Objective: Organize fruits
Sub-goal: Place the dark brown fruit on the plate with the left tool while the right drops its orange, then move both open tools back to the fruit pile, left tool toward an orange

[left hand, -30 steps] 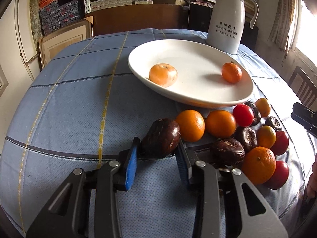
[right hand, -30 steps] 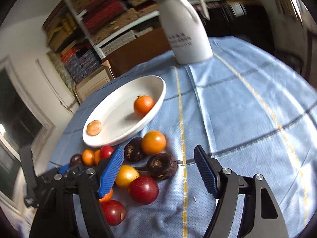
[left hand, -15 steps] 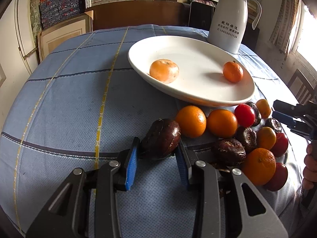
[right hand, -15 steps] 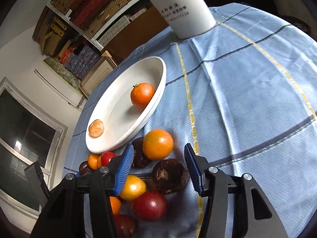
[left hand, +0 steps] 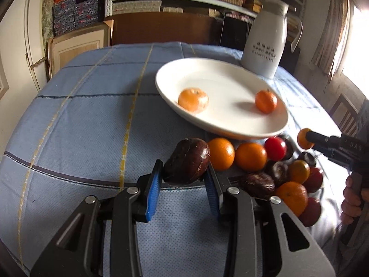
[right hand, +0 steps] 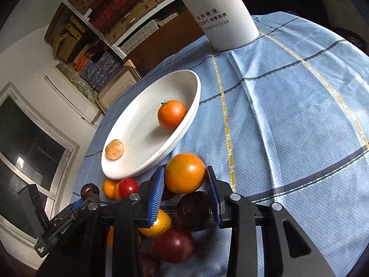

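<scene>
My left gripper (left hand: 183,165) is shut on a dark brown wrinkled fruit (left hand: 186,159), held just above the blue cloth. To its right lies a pile of oranges (left hand: 250,156), red fruits (left hand: 275,148) and more dark fruits (left hand: 257,184). My right gripper (right hand: 185,169) reaches into that pile. Its jaws are closing, and the blue pads (right hand: 159,184) touch both sides of an orange (right hand: 185,173). In the left wrist view that orange (left hand: 302,138) shows at the right gripper's tips. The white oval plate (left hand: 207,76) holds two mandarins (left hand: 193,100) (left hand: 266,101).
A tall white jug (left hand: 265,48) stands behind the plate. The table wears a blue checked cloth (left hand: 92,115). Shelves and boxes line the back wall. A wooden chair (left hand: 346,113) stands at the far right. A person's hand (left hand: 352,196) holds the right gripper's handle.
The right gripper moved forward into the fruit pile and its jaws narrowed from wide apart to touching the orange. The left gripper kept its hold on the dark fruit.
</scene>
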{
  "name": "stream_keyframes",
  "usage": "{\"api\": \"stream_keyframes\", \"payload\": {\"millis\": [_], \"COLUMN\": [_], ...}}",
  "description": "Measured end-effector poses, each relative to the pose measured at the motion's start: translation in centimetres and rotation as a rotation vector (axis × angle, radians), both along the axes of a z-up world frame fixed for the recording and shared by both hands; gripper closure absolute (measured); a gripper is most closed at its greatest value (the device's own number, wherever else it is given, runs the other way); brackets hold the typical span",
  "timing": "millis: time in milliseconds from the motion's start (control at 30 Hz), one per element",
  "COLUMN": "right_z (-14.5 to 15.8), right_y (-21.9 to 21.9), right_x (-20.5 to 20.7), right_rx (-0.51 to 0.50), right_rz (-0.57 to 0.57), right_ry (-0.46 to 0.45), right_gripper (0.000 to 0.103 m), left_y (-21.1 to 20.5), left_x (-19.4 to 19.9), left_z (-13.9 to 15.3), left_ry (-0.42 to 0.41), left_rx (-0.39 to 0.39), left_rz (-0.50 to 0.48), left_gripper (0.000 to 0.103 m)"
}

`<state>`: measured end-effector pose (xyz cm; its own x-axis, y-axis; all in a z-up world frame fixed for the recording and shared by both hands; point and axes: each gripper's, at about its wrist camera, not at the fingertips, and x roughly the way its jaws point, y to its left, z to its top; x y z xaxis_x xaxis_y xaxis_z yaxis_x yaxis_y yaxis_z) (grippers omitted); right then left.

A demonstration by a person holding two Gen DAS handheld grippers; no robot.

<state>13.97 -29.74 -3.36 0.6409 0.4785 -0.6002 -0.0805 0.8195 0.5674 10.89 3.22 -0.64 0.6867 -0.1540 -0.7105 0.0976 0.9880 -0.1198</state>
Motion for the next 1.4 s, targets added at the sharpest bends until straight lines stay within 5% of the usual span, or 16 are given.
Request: {"api": "stream_keyframes", "payload": {"millis": [167,433,500,533,833,1100,1400], "right_z": [2.5,3.3,3.0,3.0,2.8,1.8,1.1], "right_y": [0.6,4.8,4.6,4.3,2.6,-0.3,-2.0], "right_x": [0.0,4.3,4.4,4.3,2.8,1.3,-0.3], "right_rx": [0.037,0.008,0.006,0.005,0.016,0.065,0.099], "right_rz": [0.015,0.103,0.095,0.086,0.034,-0.054,-0.099], "right_ry": [-0.087,-0.065,-0.058,-0.056,-0.080,-0.057,-0.055], "right_gripper": [0.066,0.063,0.054,0.052,0.046,0.042,0.039], "left_y": [-1.0,-5.4,-6.0,-6.2,-3.5,-1.2,-3.7], "left_x": [1.2,6.7,7.0,7.0,4.9,3.0,0.8], "left_z": [2.4,2.5,1.9,1.8,2.2,1.4,0.2], "left_ry": [-0.038,-0.015,-0.016,-0.018,-0.049,-0.034,-0.032], "left_rx": [-0.022,-0.005,0.018,0.029,0.037,0.000,0.134], "left_rz": [-0.012,-0.071,-0.075,-0.081,-0.014,0.036,-0.011], "left_gripper": [0.068,0.067,0.055,0.045,0.024,0.024,0.021]}}
